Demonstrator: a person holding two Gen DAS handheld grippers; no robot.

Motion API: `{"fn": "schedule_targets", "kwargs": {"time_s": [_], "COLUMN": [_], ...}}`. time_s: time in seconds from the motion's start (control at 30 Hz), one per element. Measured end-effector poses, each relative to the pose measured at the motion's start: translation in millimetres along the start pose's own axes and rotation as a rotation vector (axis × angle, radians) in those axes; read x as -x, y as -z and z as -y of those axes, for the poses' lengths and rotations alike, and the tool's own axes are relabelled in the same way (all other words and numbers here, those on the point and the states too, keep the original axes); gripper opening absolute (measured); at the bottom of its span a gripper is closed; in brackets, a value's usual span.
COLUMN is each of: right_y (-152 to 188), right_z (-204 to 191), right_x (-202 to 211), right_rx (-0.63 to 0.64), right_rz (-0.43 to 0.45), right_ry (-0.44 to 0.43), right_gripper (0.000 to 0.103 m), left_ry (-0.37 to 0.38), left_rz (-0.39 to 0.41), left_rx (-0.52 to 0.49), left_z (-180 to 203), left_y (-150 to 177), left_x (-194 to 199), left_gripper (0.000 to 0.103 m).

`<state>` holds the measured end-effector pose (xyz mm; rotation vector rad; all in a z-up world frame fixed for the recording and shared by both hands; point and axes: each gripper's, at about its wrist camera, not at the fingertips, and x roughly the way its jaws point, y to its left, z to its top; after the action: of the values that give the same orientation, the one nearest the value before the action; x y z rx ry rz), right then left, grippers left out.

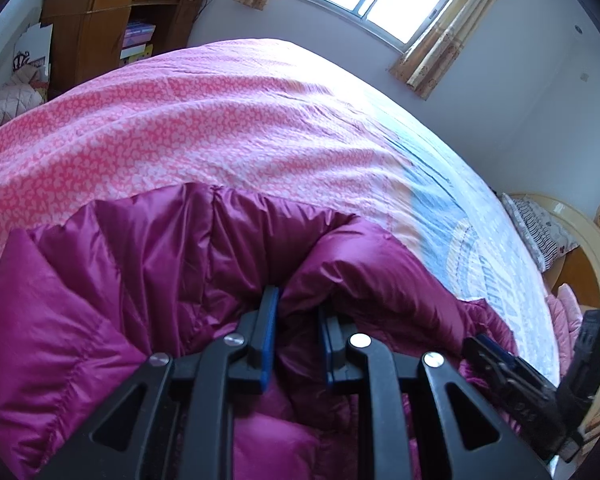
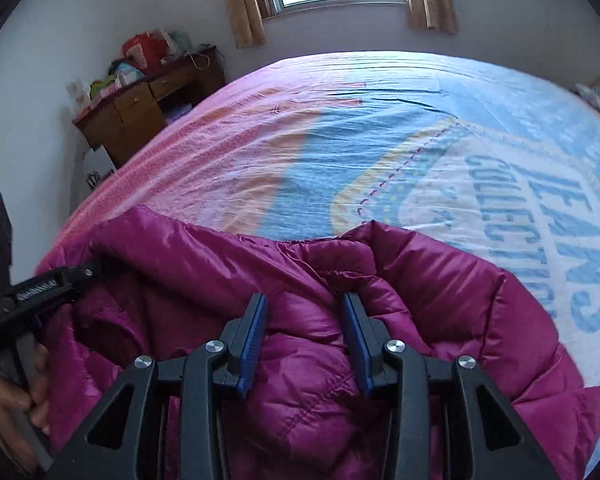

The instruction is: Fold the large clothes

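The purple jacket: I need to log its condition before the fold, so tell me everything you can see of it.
The purple jacket is a shiny magenta puffer, quilted in stitched panels, of what looks like thin nylon. It lies bunched and creased on the bed, across the pink and blue cover. The left gripper pinches a raised fold of it; the right gripper has fabric bulging between its wider-set fingers. No zipper or label shows.

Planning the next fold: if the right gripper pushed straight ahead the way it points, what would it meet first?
The right gripper would probably meet the magenta puffer jacket first; its fabric already bulges between the fingers. The bedspread lies beyond.
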<state>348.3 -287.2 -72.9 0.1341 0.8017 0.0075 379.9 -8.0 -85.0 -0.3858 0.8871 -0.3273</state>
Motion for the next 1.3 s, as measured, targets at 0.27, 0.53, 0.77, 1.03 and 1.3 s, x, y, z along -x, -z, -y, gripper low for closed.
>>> {"fn": "schedule_targets", "kwargs": {"time_s": [0.27,0.53,0.77,1.03,1.3], "right_y": [1.7,3.5,3.8,15.1,6.1], "right_z": [-5.0,-4.5,3.1,31.7,32.8], "right_x": [-1.8,-0.3,0.3,41.4,4.0], "right_rx": [0.013,0.018,-0.017,-0.174,-0.192], "right_rz": [0.02,0.025,0.031,0.248,0.047], "right_ry": [0.011,0.004,-0.047,-0.031,0.054], "right_gripper": [0.041,0.041,0.041,0.041,0.041], "left_ry": [-0.132,-0.221,-0.292,-0.359,-0.352], "left_rz": [0.147,0.075,0.016,0.002,-0.002], "left_rx": [-0.16,-0.261,-0.172,-0.23,-0.235], "left_z": [47.3,99.2,51.4,59.8,59.2], "left_y": [-4.5,-34.2,-3.6,-2.7,-1.7], "left_x": [63.5,7.2,-30.5,-44.3,-43.1], "left_gripper": [0.053,0.072,0.072,0.078,0.082]}}
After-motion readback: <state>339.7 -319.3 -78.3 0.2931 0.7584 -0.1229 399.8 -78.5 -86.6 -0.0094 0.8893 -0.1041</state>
